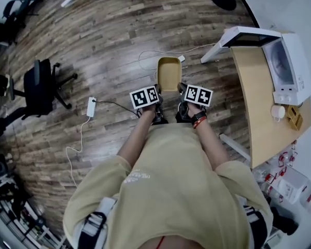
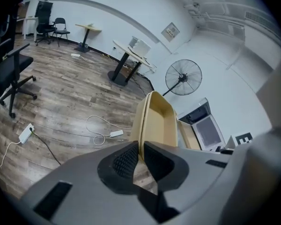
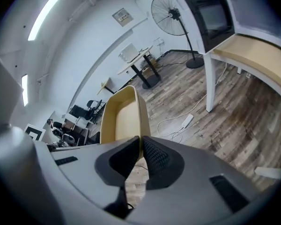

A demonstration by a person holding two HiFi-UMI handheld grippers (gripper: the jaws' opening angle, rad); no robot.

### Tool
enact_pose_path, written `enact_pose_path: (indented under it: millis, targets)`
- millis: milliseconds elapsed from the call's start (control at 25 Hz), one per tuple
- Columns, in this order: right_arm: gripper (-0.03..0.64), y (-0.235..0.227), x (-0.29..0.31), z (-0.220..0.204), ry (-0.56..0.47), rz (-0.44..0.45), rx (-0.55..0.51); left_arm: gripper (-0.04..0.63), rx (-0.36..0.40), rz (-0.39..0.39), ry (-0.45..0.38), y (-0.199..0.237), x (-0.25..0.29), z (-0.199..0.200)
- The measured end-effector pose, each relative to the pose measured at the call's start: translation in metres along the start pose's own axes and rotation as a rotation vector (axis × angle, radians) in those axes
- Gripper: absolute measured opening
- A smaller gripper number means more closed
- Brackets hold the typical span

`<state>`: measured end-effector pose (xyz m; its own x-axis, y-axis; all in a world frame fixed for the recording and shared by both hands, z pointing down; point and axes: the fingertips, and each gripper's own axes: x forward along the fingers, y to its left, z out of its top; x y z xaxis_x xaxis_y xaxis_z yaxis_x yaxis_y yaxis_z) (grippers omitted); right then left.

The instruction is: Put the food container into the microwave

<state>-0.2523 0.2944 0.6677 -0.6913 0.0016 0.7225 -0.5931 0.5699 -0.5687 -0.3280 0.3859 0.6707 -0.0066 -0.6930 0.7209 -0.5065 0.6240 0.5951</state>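
- Left claw (image 2: 139, 159) and right claw (image 3: 140, 157) each pinch tight on a side wall of the container (image 1: 168, 72), which points lengthwise ahead.
- Microwave (image 1: 281, 61) lies rightward, nearer the right claw.

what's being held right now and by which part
The food container, by both grippers: the left gripper is shut on its left side wall, the right gripper on its right side wall, both at the near end.
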Motion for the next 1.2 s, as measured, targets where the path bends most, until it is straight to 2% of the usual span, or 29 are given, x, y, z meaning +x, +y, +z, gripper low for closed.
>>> enact_pose_path:
  millis: [200,520,800,1000,1200]
  targets:
    - [0.046,-0.052,-0.028,0.015,-0.054,-0.051,0.097,0.052,0.078,-0.041,0.091,-0.047,0.038,-0.011]
    - [0.046,-0.160,-0.093,0.076,-0.208,-0.119,0.252,0.052,0.246,-0.118,0.177,-0.171,0.119,-0.018]
    - [0.046,-0.258,-0.148,0.109,-0.311,-0.150,0.376,0.052,0.363,-0.171,0.246,-0.271,0.183,-0.047]
    - [0.049,-0.297,-0.186,0.129,-0.439,-0.153,0.426,0.052,0.400,-0.222,0.259,-0.325,0.214,-0.057]
    - [0.049,-0.321,-0.205,0.137,-0.488,-0.162,0.474,0.052,0.465,-0.225,0.294,-0.357,0.229,-0.063]
